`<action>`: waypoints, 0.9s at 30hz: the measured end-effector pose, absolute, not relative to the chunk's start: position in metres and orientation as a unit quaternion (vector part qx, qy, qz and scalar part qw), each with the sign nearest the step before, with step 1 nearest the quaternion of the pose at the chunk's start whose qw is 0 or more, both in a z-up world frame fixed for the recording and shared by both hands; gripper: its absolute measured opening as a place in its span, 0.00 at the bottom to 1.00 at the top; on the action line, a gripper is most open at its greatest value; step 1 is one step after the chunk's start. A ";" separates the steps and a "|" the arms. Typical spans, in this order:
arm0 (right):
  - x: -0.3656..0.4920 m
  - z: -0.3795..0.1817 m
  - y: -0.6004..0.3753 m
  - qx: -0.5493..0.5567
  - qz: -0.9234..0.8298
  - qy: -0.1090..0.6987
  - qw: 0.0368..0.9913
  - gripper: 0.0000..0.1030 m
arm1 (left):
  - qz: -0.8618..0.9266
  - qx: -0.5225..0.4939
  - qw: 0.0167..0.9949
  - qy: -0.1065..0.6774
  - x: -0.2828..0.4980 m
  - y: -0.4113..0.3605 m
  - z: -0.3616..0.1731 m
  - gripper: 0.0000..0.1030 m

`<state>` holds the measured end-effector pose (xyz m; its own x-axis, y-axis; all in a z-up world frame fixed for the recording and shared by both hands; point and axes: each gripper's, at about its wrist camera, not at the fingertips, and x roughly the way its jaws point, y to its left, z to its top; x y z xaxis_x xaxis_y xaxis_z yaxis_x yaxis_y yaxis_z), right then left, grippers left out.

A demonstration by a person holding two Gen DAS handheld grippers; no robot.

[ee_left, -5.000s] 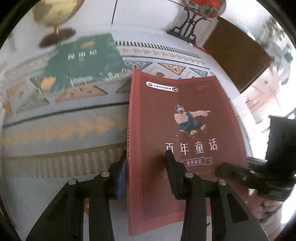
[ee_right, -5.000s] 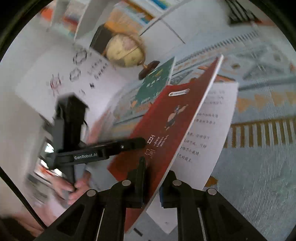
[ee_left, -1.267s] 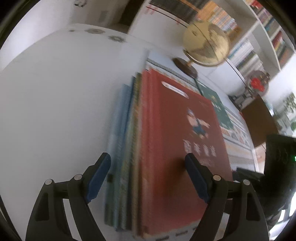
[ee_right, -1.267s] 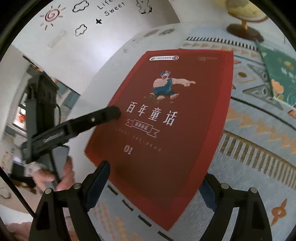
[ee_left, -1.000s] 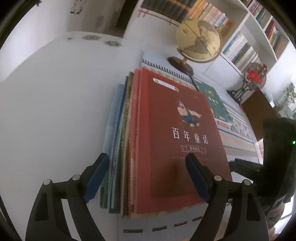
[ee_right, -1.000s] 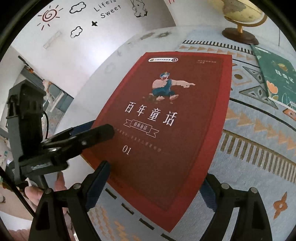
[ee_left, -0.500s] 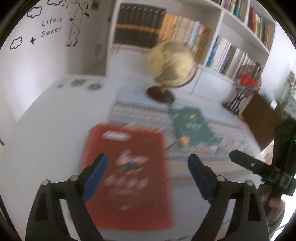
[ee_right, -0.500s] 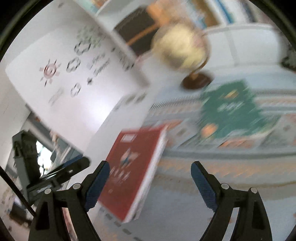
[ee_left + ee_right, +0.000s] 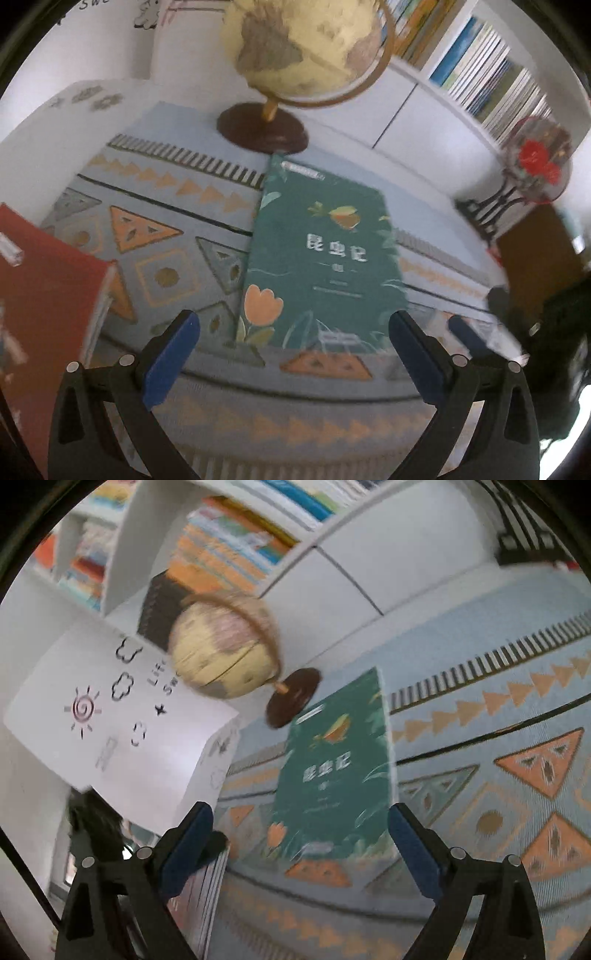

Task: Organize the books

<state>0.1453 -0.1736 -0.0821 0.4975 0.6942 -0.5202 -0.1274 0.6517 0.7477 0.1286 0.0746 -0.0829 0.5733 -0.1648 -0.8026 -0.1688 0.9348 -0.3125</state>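
Left wrist view: left gripper [image 9: 291, 328] and right gripper [image 9: 300, 823] both opening wide, empty, above green book [image 9: 323, 254] on rug [image 9: 173, 229].

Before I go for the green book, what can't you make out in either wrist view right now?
- Green book small print: motion blur, both views.
- Red book: cut off by left view's edge; stack height unclear.
- Book stack: behind right tool's finger.
- Globe: blurred.
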 end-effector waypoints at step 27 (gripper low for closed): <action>0.200 -0.112 -0.169 0.354 0.297 0.463 0.756 0.63 | -0.083 -0.156 0.869 0.462 0.141 0.067 -0.111 0.91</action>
